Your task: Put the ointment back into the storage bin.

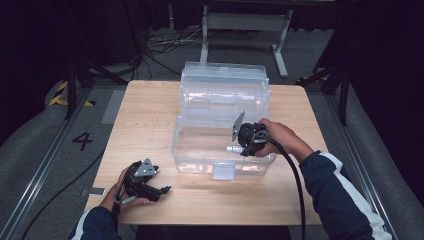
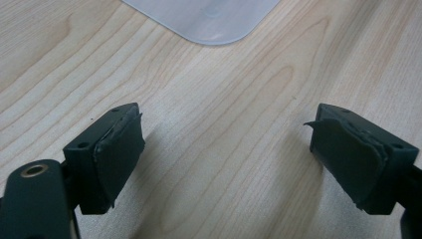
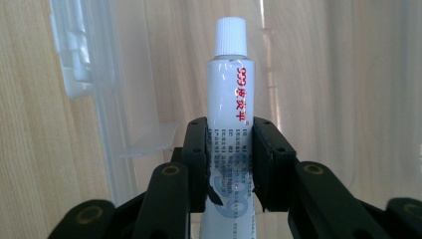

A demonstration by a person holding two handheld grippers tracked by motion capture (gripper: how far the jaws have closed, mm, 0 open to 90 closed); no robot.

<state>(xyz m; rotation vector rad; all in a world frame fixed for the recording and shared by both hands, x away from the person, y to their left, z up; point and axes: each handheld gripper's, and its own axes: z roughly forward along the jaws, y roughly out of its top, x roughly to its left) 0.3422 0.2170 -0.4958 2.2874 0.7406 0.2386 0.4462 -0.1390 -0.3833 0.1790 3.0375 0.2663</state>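
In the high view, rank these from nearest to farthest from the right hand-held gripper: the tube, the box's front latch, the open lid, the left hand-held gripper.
1. Tube: clamped in the right hand-held gripper, over the clear box.
2. Front latch: just below, on the box's near wall.
3. Open lid: behind, toward the table's far edge.
4. Left hand-held gripper: near-left on the table, jaws open.

I see a white tube (image 3: 230, 129) with a ribbed white cap and red lettering, pinched across its body, cap pointing away, over the open clear box (image 1: 200, 150).
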